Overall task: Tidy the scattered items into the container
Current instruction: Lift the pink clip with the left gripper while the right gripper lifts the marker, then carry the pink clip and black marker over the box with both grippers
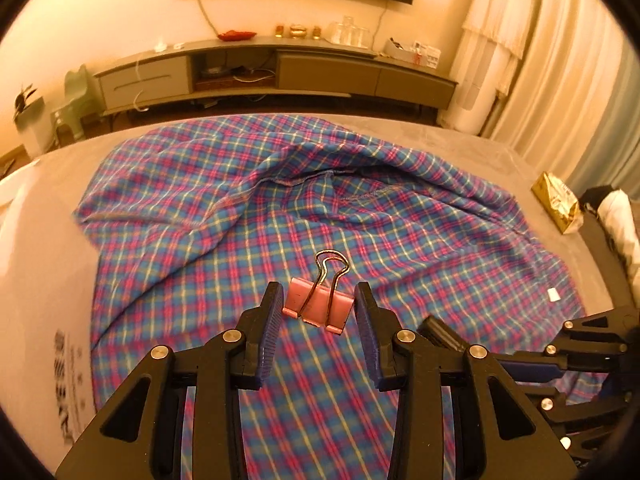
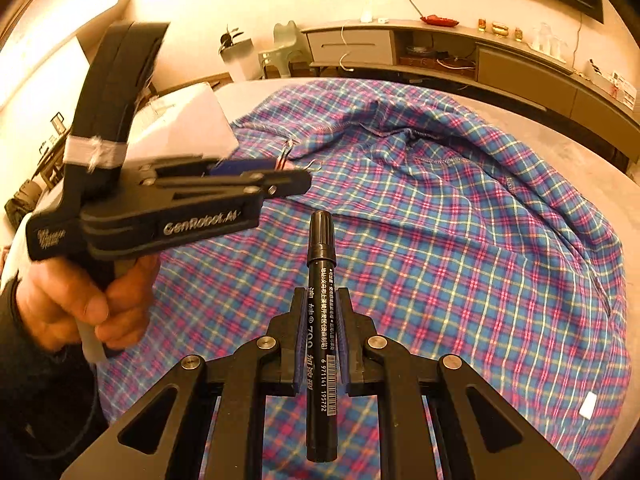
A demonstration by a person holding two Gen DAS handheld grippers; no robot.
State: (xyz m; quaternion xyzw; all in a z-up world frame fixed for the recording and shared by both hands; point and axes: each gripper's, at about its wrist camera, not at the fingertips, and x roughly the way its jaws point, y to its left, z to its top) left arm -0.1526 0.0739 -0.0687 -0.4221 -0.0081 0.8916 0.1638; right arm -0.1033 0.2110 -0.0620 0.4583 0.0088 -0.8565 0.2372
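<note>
A pink binder clip (image 1: 319,306) with wire handles sits between the pads of my left gripper (image 1: 318,298); the blue pads touch its two sides, above the plaid cloth (image 1: 280,208). My right gripper (image 2: 322,304) is shut on a black marker pen (image 2: 321,320), which points forward above the plaid cloth (image 2: 460,240). The left gripper (image 2: 288,178) shows from the side in the right wrist view, held by a hand at the left. The right gripper (image 1: 448,334) shows at the lower right of the left wrist view. A white box (image 2: 188,124) stands at the far left.
A grey table (image 1: 460,140) lies under the cloth. A gold packet (image 1: 558,202) lies at its right edge. A small white tag (image 1: 553,294) rests on the cloth. A long TV cabinet (image 1: 280,72) runs along the back wall.
</note>
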